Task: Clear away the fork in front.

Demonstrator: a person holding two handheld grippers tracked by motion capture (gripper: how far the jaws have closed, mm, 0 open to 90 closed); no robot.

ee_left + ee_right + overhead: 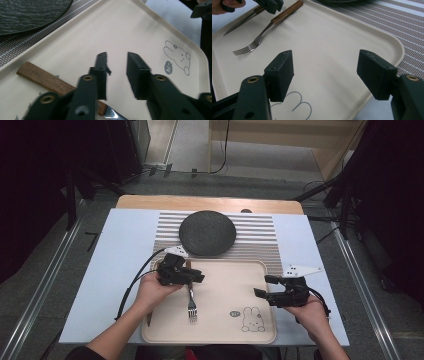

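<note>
A beige tray (225,290) with a bunny drawing (252,319) lies at the table's near edge. On its left part lies a fork (191,307) with a wooden handle (42,77), tines toward the person. My left gripper (200,277) hovers just over that handle, its jaws a little apart with nothing between them (117,56). A knife (237,25) lies along the tray's left side, partly under the left hand. My right gripper (262,286) stands wide open over the tray's right edge (324,60), holding nothing.
A dark round plate (207,233) rests on a striped placemat (260,235) behind the tray. A pale blue cover (120,250) spreads over the table. Dark stands and cables flank the table on both sides.
</note>
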